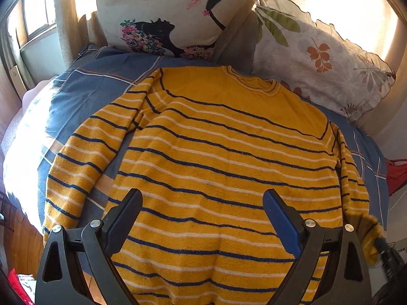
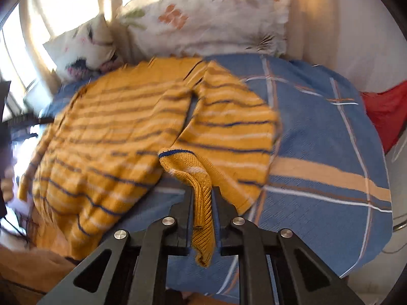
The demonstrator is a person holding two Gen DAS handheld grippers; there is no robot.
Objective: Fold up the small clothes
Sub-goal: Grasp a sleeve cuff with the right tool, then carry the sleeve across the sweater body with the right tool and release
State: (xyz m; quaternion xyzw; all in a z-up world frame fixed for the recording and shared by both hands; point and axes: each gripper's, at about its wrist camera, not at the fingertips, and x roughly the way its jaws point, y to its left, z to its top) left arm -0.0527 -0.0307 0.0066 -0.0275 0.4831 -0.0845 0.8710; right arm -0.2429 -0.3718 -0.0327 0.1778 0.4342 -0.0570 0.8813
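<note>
A yellow sweater point(image 1: 218, 157) with navy and white stripes lies flat on the blue plaid bedcover point(image 1: 84, 86), neck toward the pillows. My left gripper point(image 1: 202, 203) is open and empty, hovering over the sweater's lower body. Its left sleeve point(image 1: 76, 167) lies spread beside the body. My right gripper point(image 2: 203, 193) is shut on the ribbed cuff point(image 2: 201, 198) of the right sleeve and holds it lifted above the bedcover point(image 2: 318, 137). The sweater's body point(image 2: 106, 137) lies to the left in the blurred right wrist view. The right gripper also shows at the left wrist view's lower right edge, holding the cuff point(image 1: 370, 236).
Two pillows lean at the head of the bed: one with a black silhouette print point(image 1: 165, 15), one with leaf print point(image 1: 320, 50). A red cloth point(image 2: 384, 111) lies past the bed's right edge. A window point(image 1: 38, 7) is at the far left.
</note>
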